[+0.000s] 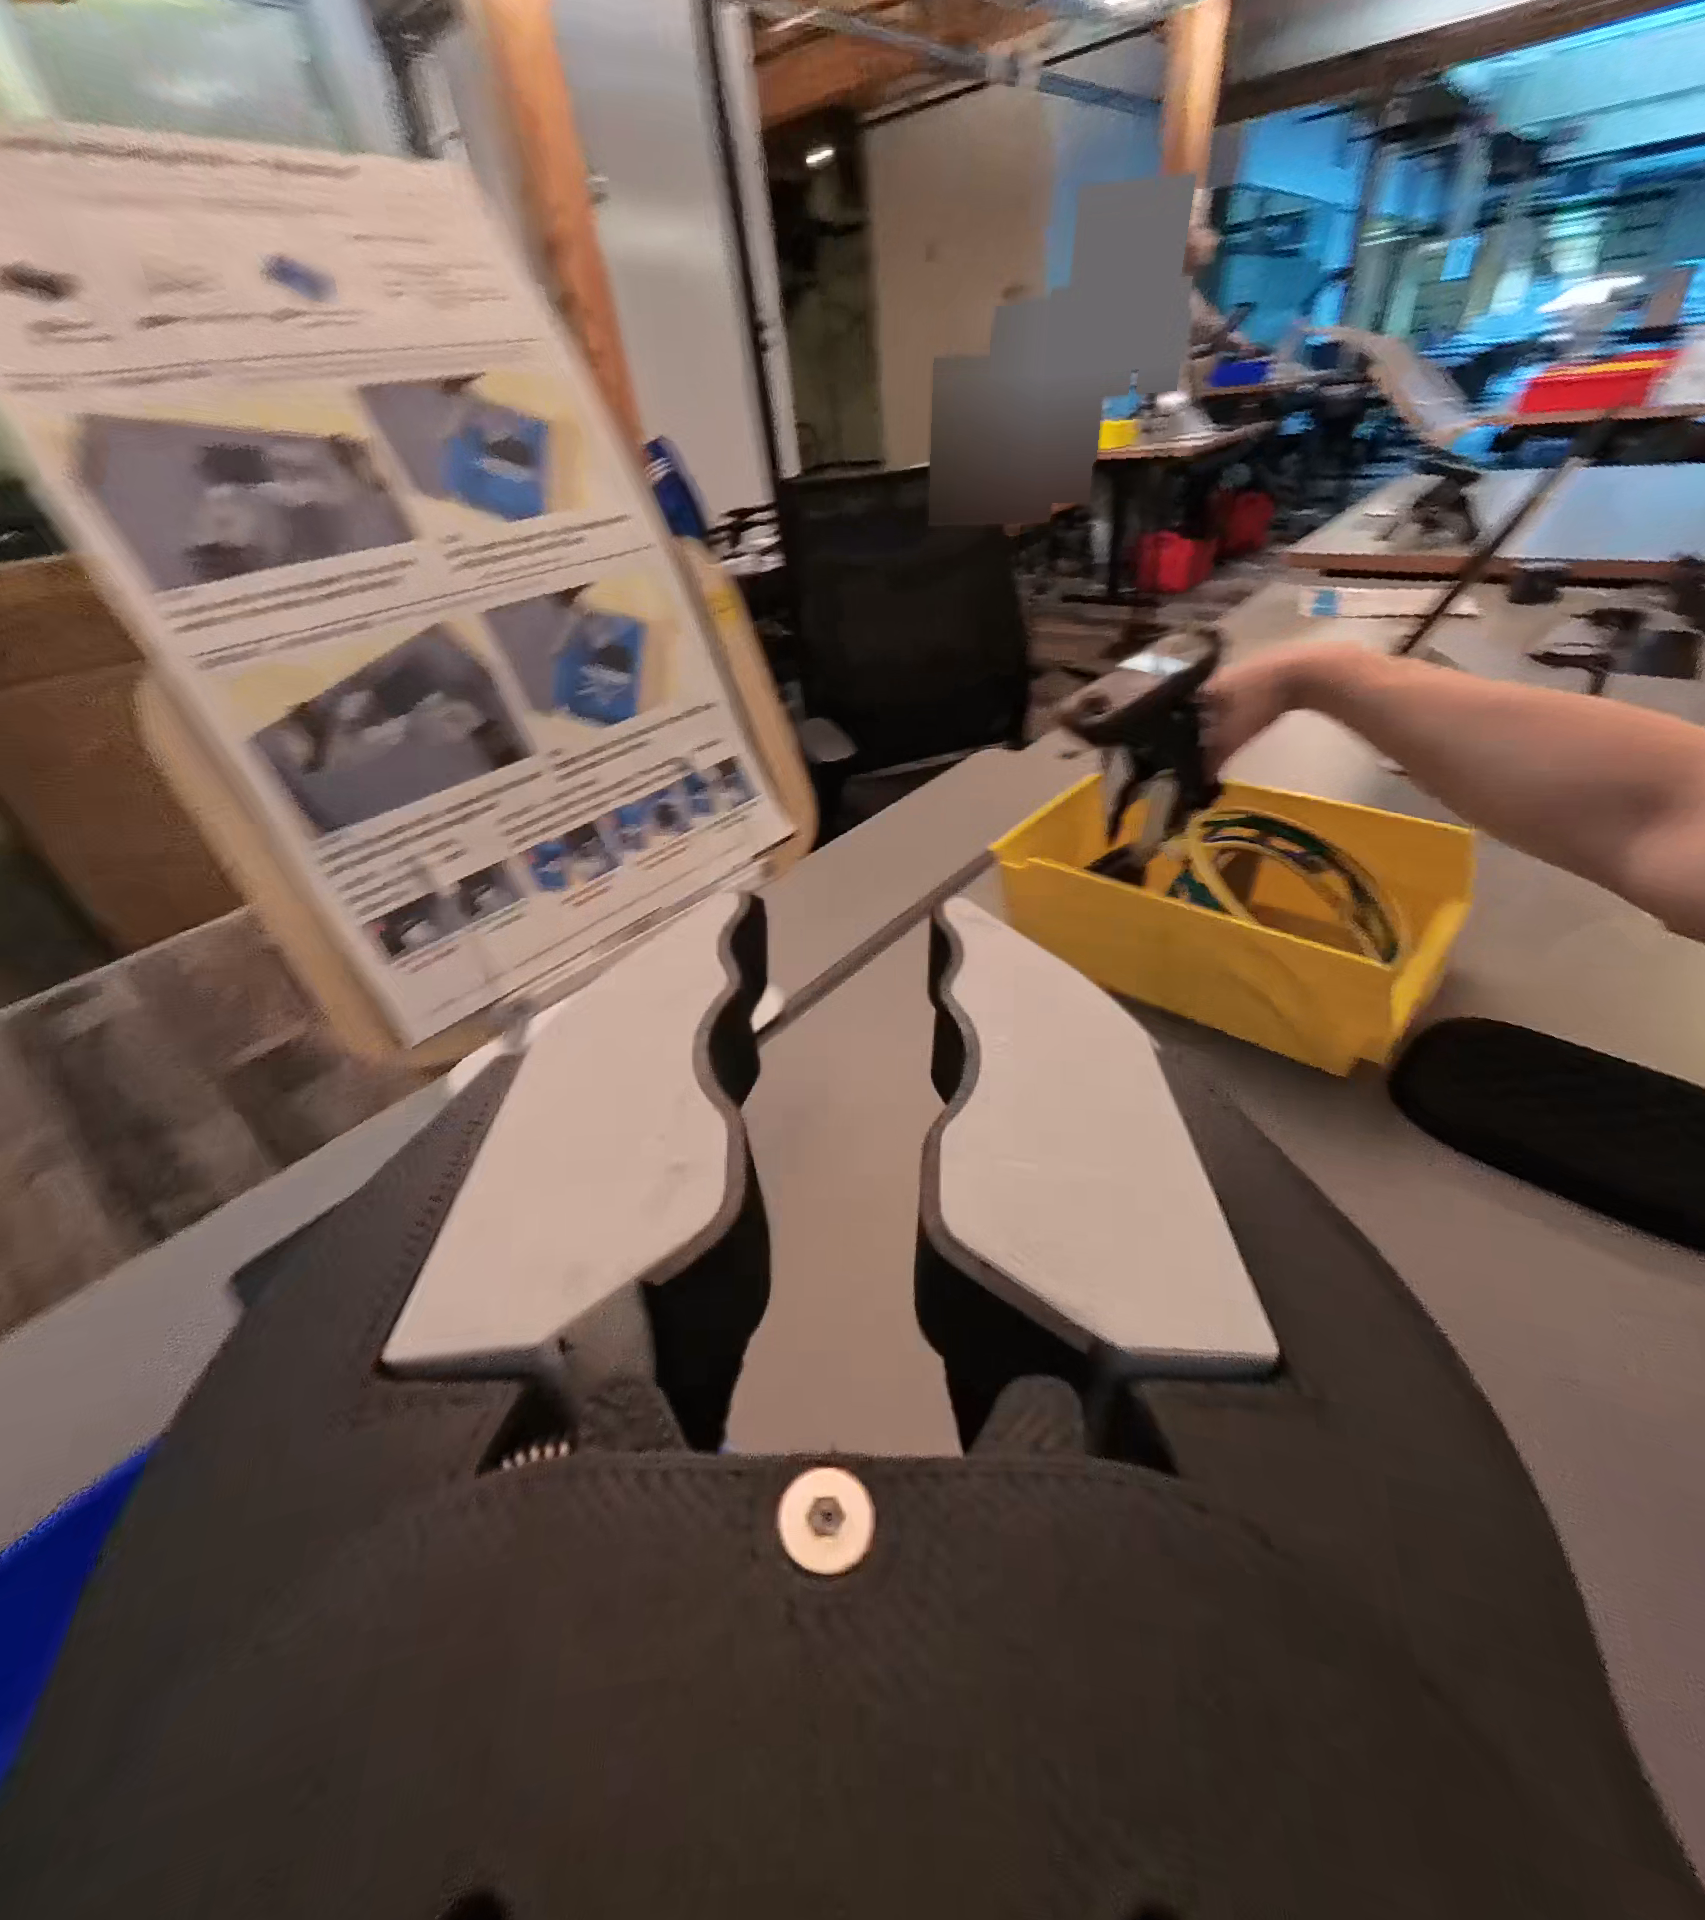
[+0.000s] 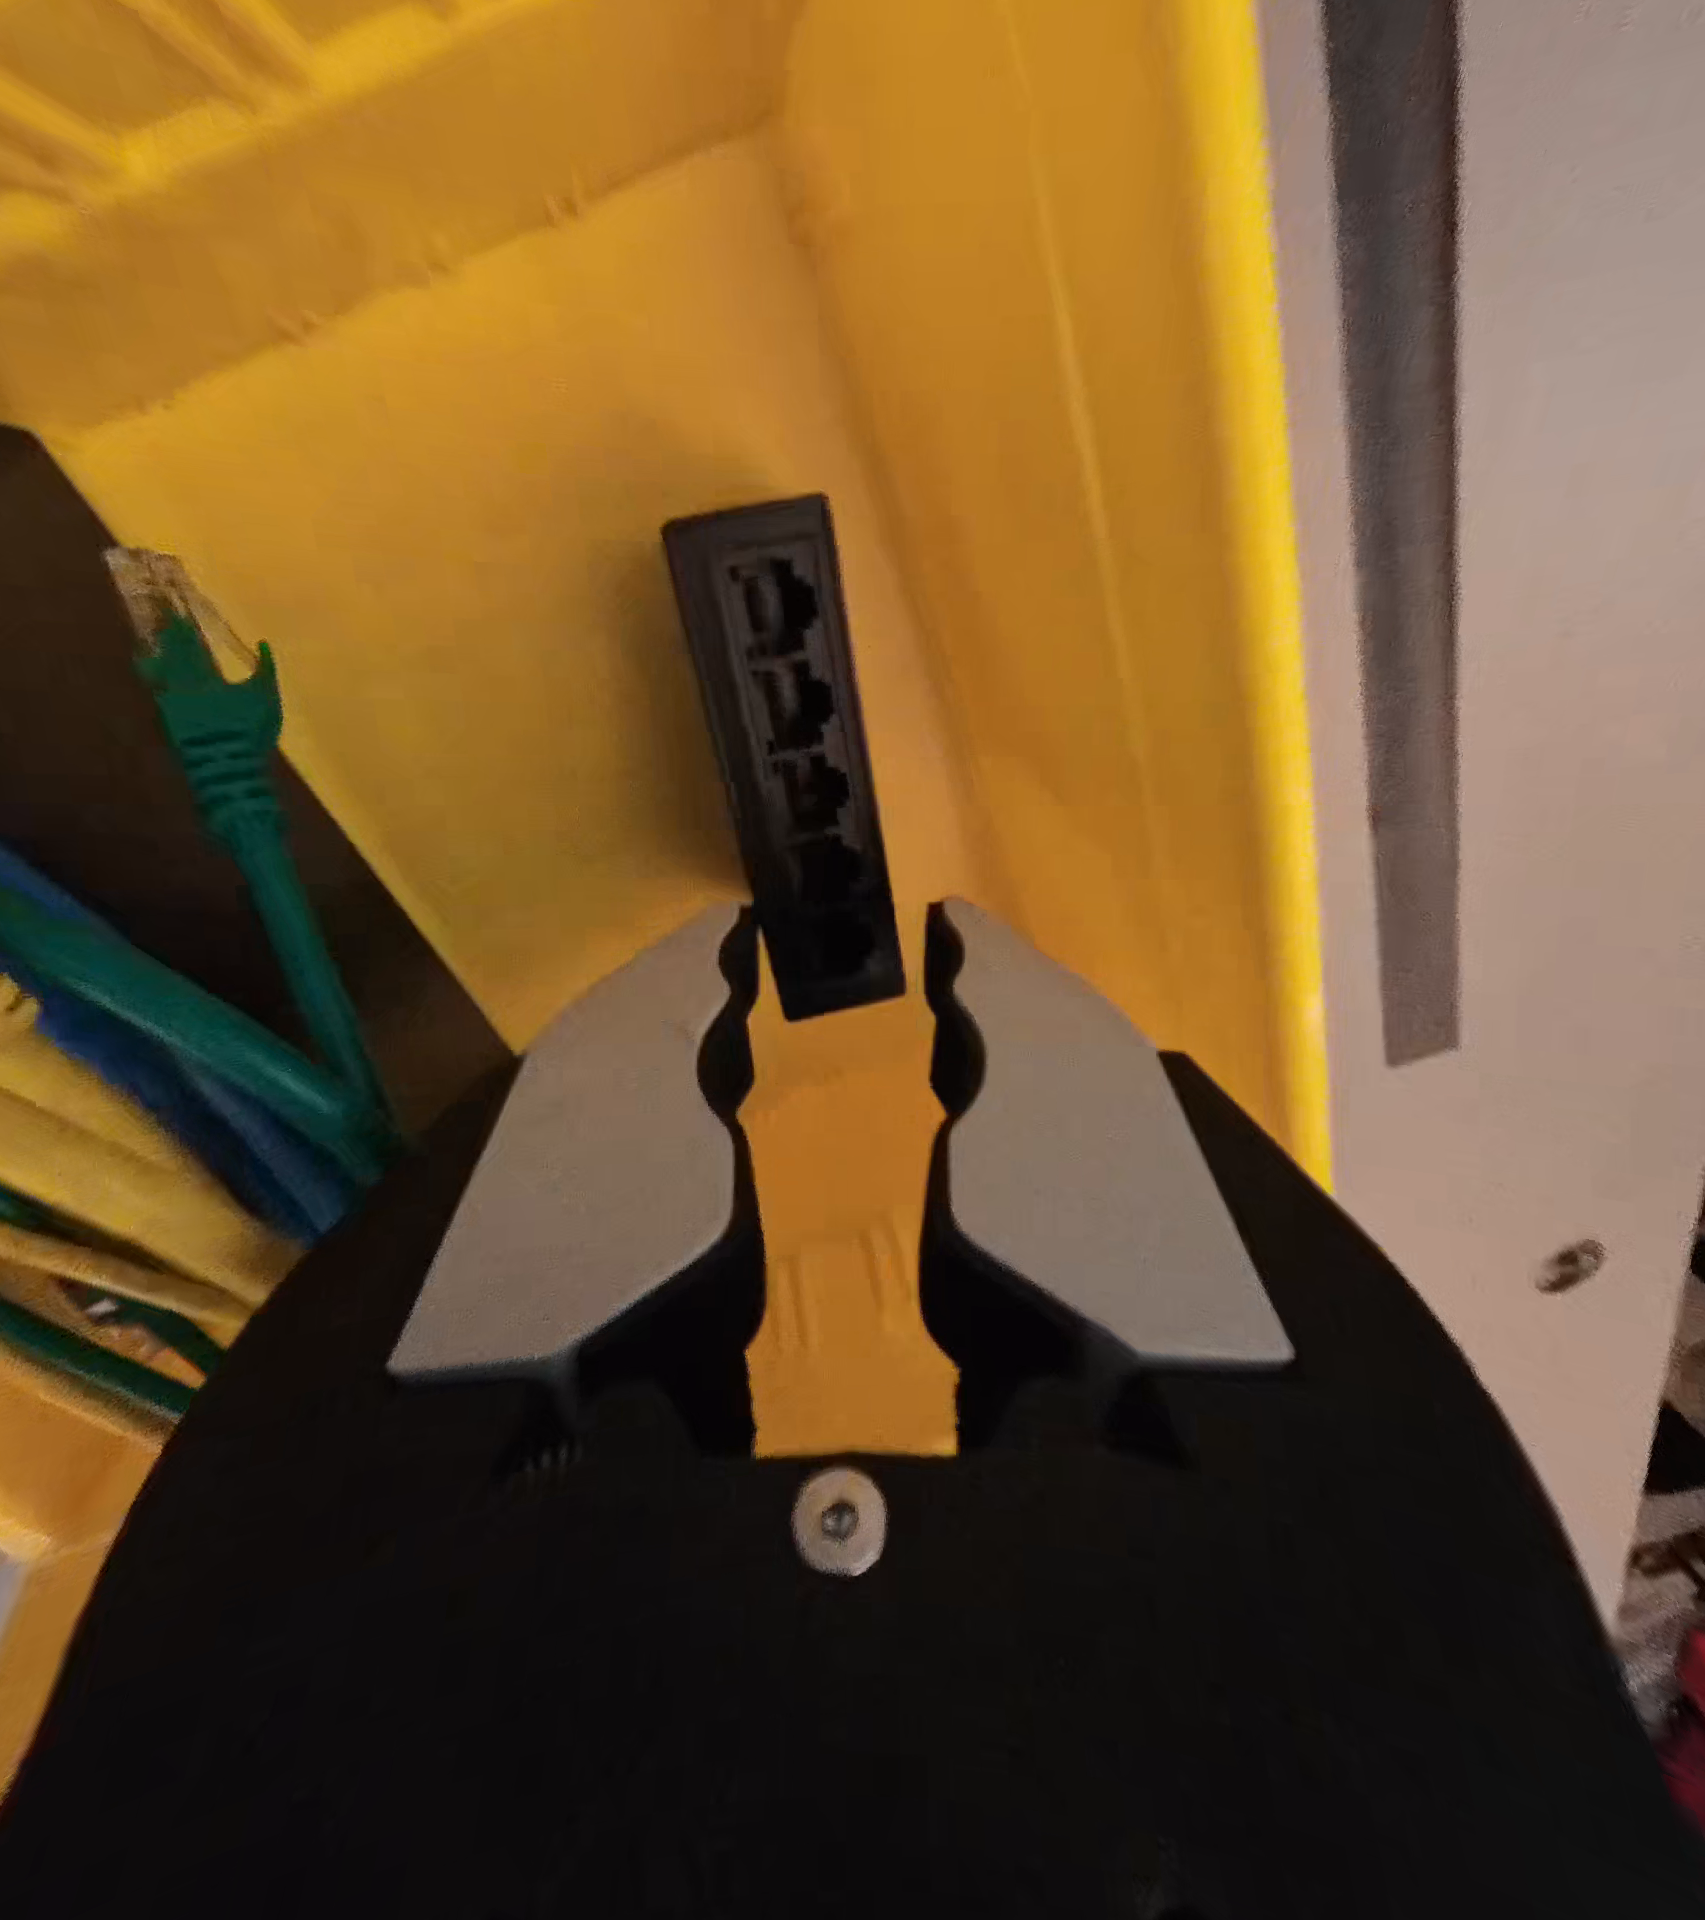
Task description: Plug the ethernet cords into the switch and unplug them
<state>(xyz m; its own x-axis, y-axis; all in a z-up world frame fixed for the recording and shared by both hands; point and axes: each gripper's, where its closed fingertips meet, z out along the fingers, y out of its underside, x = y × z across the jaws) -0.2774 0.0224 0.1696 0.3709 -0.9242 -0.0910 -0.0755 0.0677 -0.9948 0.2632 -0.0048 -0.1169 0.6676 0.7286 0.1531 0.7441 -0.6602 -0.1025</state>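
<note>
Both claws gape empty: the right claw (image 2: 840, 940) straddles the black switch (image 2: 794, 758) inside the yellow bin (image 2: 515, 416); the left claw (image 1: 843, 940) hovers over the counter (image 1: 1554, 1455).

Switch (image 2: 786, 758) in bin (image 2: 1035, 416) – cords (image 2: 204, 1039) to its left.

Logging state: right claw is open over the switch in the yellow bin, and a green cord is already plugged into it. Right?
Not quite. The right claw is open over the switch in the yellow bin, but the green cord lies unplugged beside it, as the right wrist view shows.
</note>
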